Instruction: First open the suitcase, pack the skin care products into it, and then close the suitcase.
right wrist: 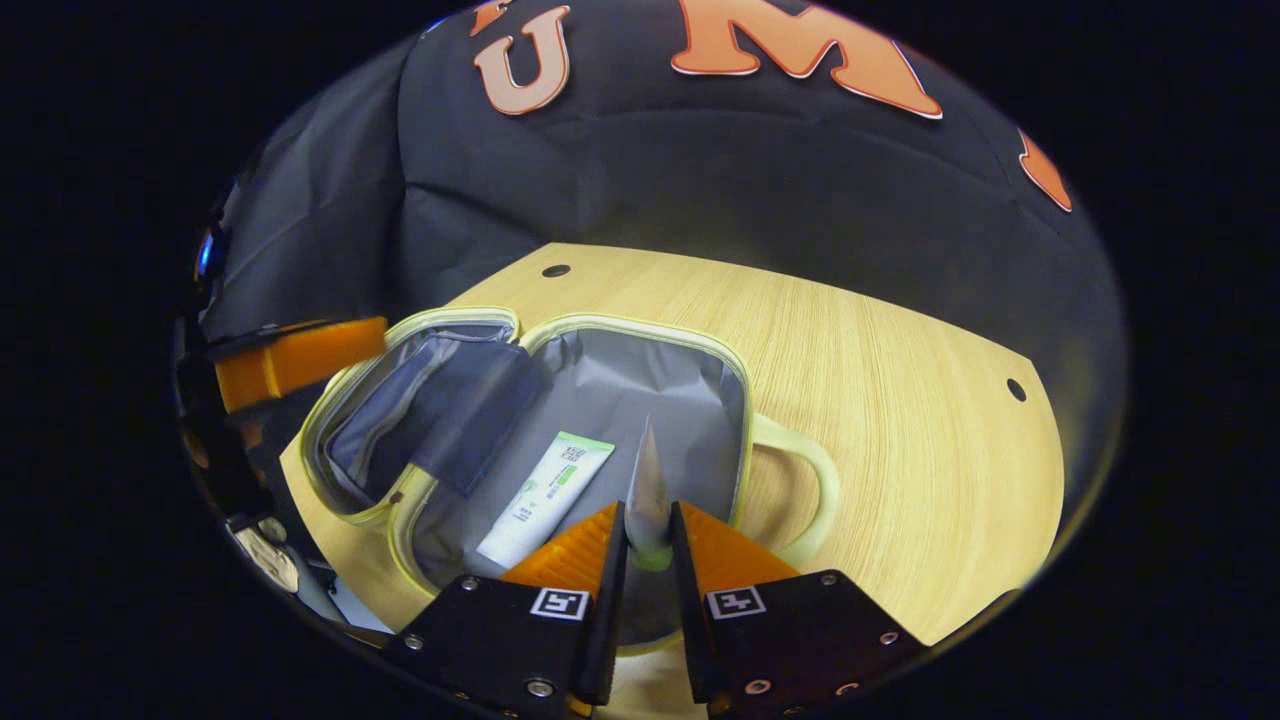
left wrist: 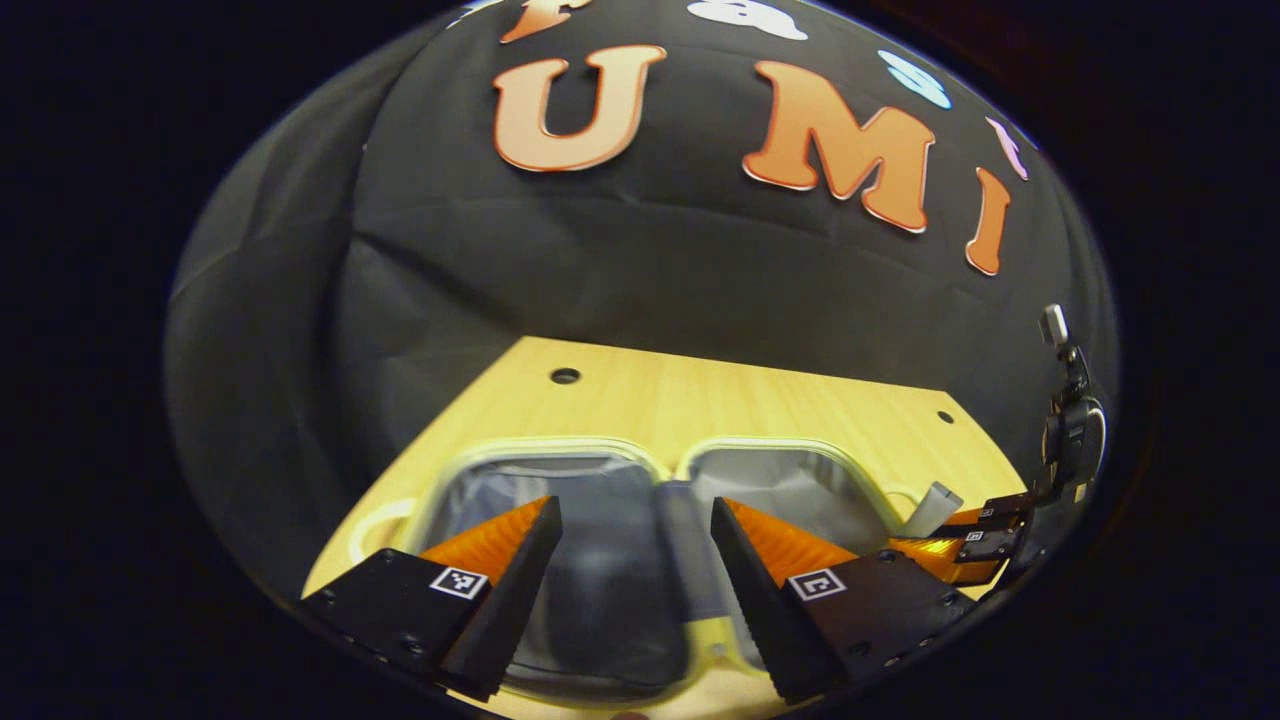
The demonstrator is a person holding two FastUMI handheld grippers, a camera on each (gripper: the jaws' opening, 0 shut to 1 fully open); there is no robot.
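Clamped between the orange fingers [right wrist: 590,545] of the right gripper [right wrist: 648,540] is a slim silver-grey tube [right wrist: 647,485], held near its pale green cap end so that its crimped tail points forward and away, over the open suitcase [right wrist: 735,400]. That suitcase, a small pale yellow-green case with grey lining, lies unzipped and spread flat in two halves on the wooden table [right wrist: 900,380]. In the nearer half, just to the left of the held tube, a white and green tube [right wrist: 545,488] already lies flat on the lining, its long axis running diagonally.

The relation that matters is this: the held tube hangs directly over the same compartment, with bare grey lining beside the packed tube, so the release looks to need only a short lowering and perhaps a tilt to lay it alongside.

In the left gripper view, the left gripper [left wrist: 636,555] has its fingers spread wide apart with nothing between them, poised above the case's two halves. The right gripper [left wrist: 975,540] shows at that view's right edge with the tube [left wrist: 932,508] in it, clearly the nearer one to the job.
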